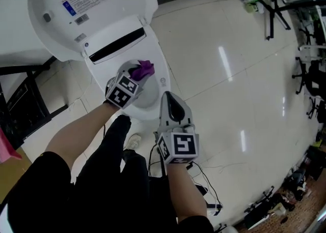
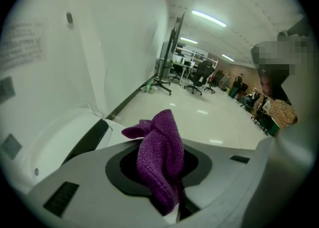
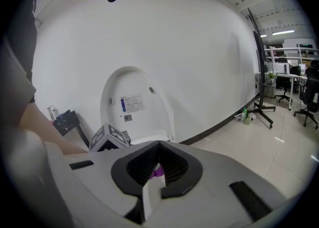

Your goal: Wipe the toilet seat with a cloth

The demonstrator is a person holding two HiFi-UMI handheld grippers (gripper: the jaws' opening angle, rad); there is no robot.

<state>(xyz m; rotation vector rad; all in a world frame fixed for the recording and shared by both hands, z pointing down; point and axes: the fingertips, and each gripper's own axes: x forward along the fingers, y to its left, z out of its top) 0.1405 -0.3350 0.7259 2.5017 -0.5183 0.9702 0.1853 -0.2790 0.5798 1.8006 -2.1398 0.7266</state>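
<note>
A white toilet stands at the upper left with its lid [image 1: 91,8] raised against the wall. My left gripper [image 1: 136,73] hovers over the seat [image 1: 159,85] near the hinge, shut on a crumpled purple cloth [image 1: 145,68]. In the left gripper view the cloth [image 2: 160,160] bulges up out of the jaws, with the seat [image 2: 65,137] and lid [image 2: 50,62] to the left. My right gripper [image 1: 167,95] hangs beside the seat's front right edge, shut, with nothing held. The right gripper view looks past its jaw tips [image 3: 159,145] at the lid [image 3: 132,107] and the left gripper's marker cube [image 3: 109,137].
Glossy tiled floor spreads to the right. A black stand [image 1: 275,16] and a green bottle [image 1: 250,3] sit by the far wall, office chairs [image 1: 310,74] at the right edge. A dark rack [image 1: 20,110] stands left of the toilet. Cables [image 1: 204,176] trail by the person's legs.
</note>
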